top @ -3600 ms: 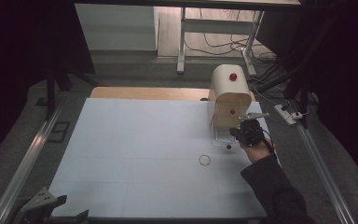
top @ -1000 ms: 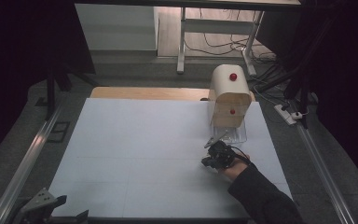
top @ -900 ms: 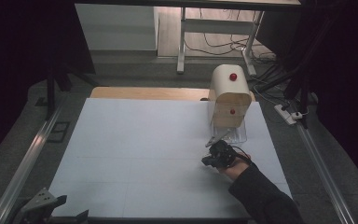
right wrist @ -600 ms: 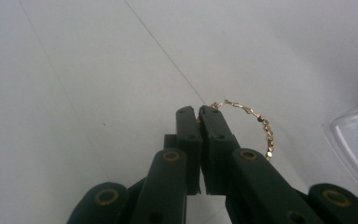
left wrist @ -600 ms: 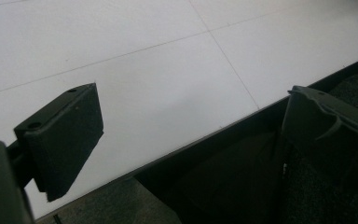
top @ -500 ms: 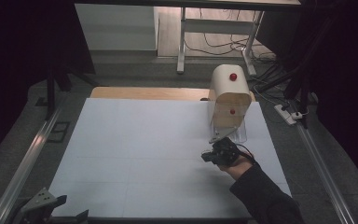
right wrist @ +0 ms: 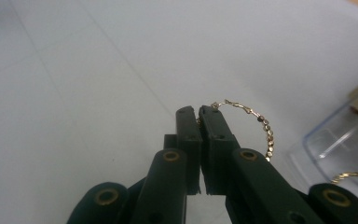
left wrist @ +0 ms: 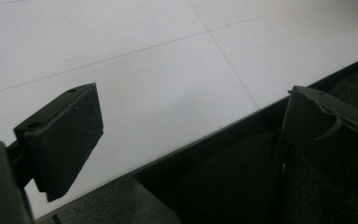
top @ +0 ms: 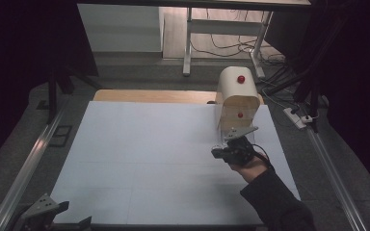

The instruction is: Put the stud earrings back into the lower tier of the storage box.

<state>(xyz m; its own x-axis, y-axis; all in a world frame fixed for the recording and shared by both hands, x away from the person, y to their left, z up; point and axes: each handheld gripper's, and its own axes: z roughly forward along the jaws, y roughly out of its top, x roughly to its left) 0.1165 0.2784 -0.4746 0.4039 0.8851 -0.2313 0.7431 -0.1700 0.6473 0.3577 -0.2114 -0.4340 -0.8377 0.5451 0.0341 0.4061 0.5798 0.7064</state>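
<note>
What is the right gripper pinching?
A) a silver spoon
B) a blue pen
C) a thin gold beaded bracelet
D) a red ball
C: in the right gripper view, the right gripper is shut on a thin gold beaded bracelet, whose loop curves out beside the closed jaws above the white table.

Right gripper (top: 220, 153) at four o'clock, jaws pressed together, forearm entering from five o'clock. Left gripper (top: 53, 219) at seven o'clock, jaws spread wide apart.

Gold hoop (right wrist: 261, 126) partly hidden behind right gripper (right wrist: 198, 114); second hoop (right wrist: 354, 177) cut off.
</note>
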